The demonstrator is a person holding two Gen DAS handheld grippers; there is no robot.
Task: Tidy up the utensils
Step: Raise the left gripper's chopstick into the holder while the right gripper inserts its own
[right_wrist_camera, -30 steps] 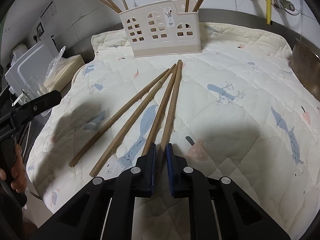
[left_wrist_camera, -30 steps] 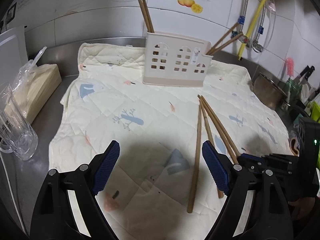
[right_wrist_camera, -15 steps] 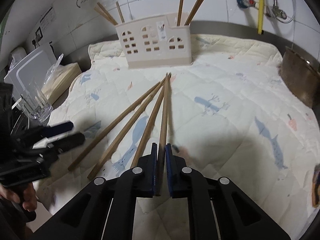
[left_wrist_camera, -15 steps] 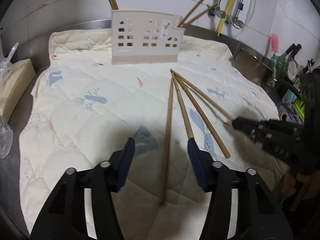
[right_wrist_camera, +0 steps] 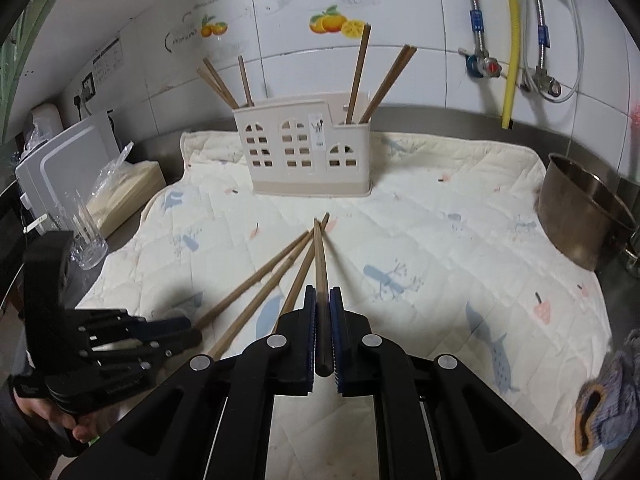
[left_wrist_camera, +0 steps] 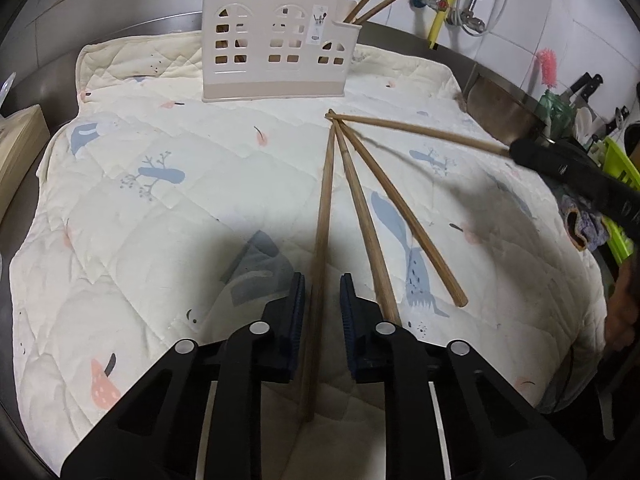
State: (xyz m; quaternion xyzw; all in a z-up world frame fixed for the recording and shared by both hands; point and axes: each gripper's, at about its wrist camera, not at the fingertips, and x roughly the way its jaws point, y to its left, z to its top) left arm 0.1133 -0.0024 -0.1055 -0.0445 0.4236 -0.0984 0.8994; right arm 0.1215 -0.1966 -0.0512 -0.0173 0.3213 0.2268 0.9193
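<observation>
A beige utensil holder (left_wrist_camera: 276,46) (right_wrist_camera: 308,148) with window cutouts stands at the back of the quilted mat and holds several wooden chopsticks. Three chopsticks lie fanned on the mat (left_wrist_camera: 360,208) (right_wrist_camera: 260,292). My left gripper (left_wrist_camera: 322,296) is partly open, its pads on either side of the leftmost lying chopstick (left_wrist_camera: 323,216) without gripping it. My right gripper (right_wrist_camera: 323,308) is shut on a fourth chopstick (right_wrist_camera: 320,256) and holds it raised above the mat, tip toward the holder. That chopstick also shows in the left wrist view (left_wrist_camera: 420,132).
The cream quilted mat (left_wrist_camera: 160,220) covers a steel counter. A steel pot (right_wrist_camera: 580,216) stands at the right edge. A glass (right_wrist_camera: 86,236), a wrapped box (right_wrist_camera: 124,192) and a white appliance (right_wrist_camera: 64,168) stand at the left. Pipes and taps (right_wrist_camera: 508,52) hang on the tiled wall.
My left gripper moved in over the leftmost chopstick and narrowed around it. My right gripper lifted its chopstick off the mat and swung it away from the other three.
</observation>
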